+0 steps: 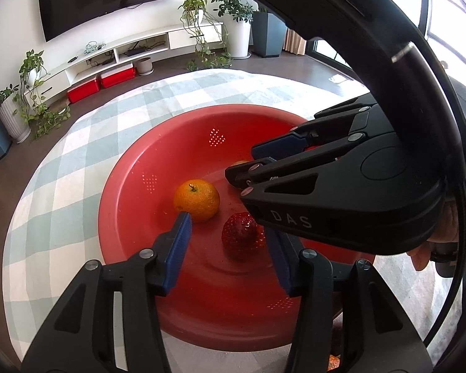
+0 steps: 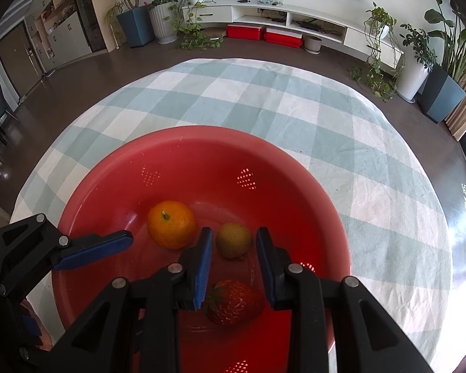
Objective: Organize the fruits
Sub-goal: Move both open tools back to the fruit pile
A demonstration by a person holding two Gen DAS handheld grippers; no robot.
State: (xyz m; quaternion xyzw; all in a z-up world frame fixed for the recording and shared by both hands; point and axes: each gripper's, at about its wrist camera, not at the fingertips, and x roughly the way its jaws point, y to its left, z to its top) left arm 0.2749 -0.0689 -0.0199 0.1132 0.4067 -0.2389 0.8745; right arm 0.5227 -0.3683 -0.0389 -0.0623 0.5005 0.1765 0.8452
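Orange (image 2: 171, 228), lemon (image 2: 234, 240), strawberry (image 2: 234, 302) apart inside red basin (image 2: 198, 152).

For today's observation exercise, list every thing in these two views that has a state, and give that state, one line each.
Red bowl: upright on the checked cloth, holding three fruits.
Orange: loose in the bowl, stem up.
Yellow-green fruit: loose in the bowl.
Strawberry: lying on the bowl's floor, ungripped.
Left gripper: open, nothing held.
Right gripper: open above the fruit, nothing held.

A red bowl (image 2: 183, 155) sits on a pale green-and-white checked cloth (image 2: 295, 102); inside lie an orange (image 2: 171, 228), a yellow-green fruit (image 2: 234, 240) and a red strawberry (image 2: 234, 303).
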